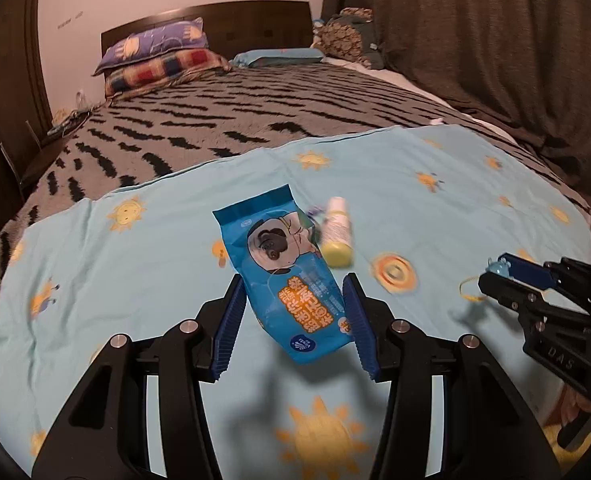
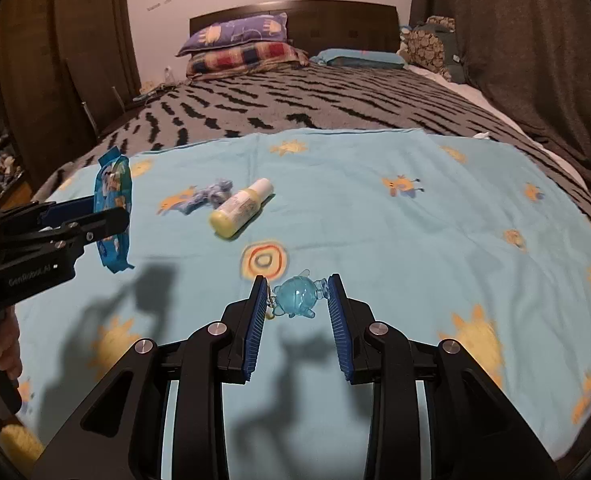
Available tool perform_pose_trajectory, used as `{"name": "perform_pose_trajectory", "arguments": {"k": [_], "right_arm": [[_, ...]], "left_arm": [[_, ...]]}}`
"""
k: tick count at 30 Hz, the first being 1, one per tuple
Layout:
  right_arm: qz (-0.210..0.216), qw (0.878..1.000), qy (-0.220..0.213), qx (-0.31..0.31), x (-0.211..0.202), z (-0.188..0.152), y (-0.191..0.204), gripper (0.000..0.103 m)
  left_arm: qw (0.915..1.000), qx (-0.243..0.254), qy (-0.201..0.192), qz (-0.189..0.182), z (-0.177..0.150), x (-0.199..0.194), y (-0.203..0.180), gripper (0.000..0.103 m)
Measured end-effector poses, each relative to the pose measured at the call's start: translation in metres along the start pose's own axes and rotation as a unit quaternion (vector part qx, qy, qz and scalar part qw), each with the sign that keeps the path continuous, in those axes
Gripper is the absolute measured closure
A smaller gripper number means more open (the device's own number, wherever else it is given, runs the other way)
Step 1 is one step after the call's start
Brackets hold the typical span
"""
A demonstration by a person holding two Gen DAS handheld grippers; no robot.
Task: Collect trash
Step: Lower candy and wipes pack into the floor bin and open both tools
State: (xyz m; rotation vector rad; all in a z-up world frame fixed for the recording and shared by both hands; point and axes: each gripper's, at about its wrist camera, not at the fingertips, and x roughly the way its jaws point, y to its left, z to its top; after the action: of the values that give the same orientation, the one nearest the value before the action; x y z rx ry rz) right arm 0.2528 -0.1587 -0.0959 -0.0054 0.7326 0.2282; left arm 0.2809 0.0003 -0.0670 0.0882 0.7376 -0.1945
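Pickup step: left gripper (image 1: 293, 308) is clamping the blue wipes pack (image 1: 285, 276), right gripper (image 2: 297, 304) is pinching a blue toy (image 2: 297, 298), both above the sun-print sheet (image 2: 415, 240); next, carrying to a bin.

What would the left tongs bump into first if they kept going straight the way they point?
Probably the yellow-capped bottle lying on the blue sheet, just beyond the blue packet that the left tongs hold; depth is unclear.

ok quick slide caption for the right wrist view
Right gripper lifts a translucent blue toy off the sun-print sheet.
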Motion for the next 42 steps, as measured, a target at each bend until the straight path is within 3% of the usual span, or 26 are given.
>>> {"name": "perform_pose_trajectory", "arguments": {"k": [12,21,25,34,42], "right_arm": [[0.003,1.0,-0.014,0.024,-0.111,-0.075,-0.001,0.071],[0.001,0.999,0.003,0.042,-0.146,-0.146,-0.008,0.071],[-0.001,0.998,0.031,0.052,-0.142,-0.184,-0.012,0.071],[-0.003,0.993,0.093,0.067,-0.118,-0.25,-0.008,0.071],[-0.004,0.988,0.142,0.062,-0.083,-0.284,0.0,0.071]], "left_arm": [[0.9985,0.026,-0.016,-0.045,-0.079,-0.108,-0.058,0.056],[0.9966,0.043,-0.007,-0.07,-0.164,-0.144,-0.096,0.055],[0.996,0.038,0.012,-0.08,-0.199,-0.141,-0.102,0.055],[0.989,0.035,0.101,-0.102,-0.277,-0.104,-0.117,0.055],[0.9799,0.048,0.159,-0.111,-0.318,-0.068,-0.127,0.055]]}}
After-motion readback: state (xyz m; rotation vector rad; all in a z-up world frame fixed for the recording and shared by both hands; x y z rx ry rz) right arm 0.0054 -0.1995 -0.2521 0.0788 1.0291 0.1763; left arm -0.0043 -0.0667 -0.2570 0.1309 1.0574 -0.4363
